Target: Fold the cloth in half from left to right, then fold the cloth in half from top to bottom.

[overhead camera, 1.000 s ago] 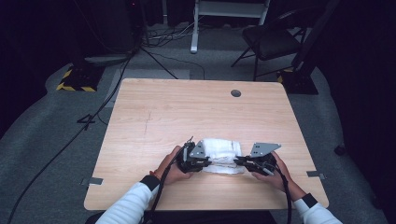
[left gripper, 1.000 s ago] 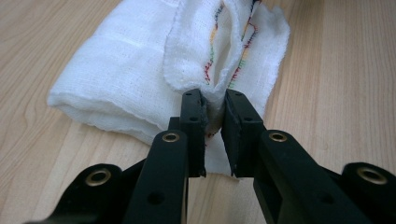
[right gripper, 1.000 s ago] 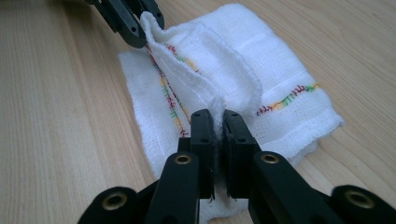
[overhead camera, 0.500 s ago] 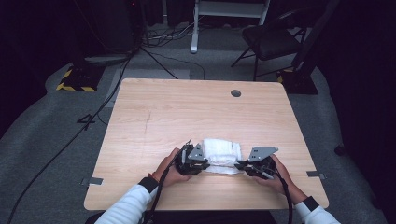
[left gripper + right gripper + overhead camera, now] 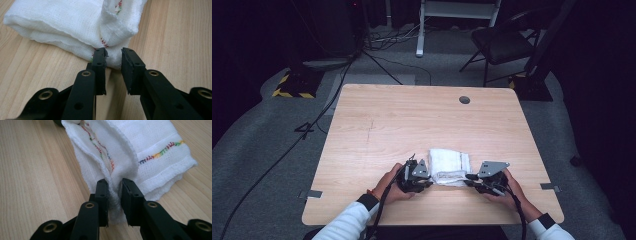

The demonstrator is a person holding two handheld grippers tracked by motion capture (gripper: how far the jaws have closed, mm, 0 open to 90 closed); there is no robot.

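A folded white cloth (image 5: 451, 162) with coloured stitching lies on the wooden table (image 5: 412, 125) near its front edge. My left gripper (image 5: 431, 176) is at the cloth's near left corner. Its jaws have just been opening: in the left gripper view (image 5: 114, 53) a gap shows between them, with the cloth's (image 5: 62, 20) edge loose at the tips. My right gripper (image 5: 468, 177) is at the near right corner. Its jaws have also been opening, but in the right gripper view (image 5: 115, 183) a fold of the cloth (image 5: 150, 142) still fills the gap and touches both pads.
A round cable hole (image 5: 464, 100) sits in the far part of the tabletop. Grey tape tabs (image 5: 313, 194) mark the table's side edges. Beyond the table are a dark chair (image 5: 502, 45), a white frame's legs (image 5: 419, 30) and cables on the grey floor.
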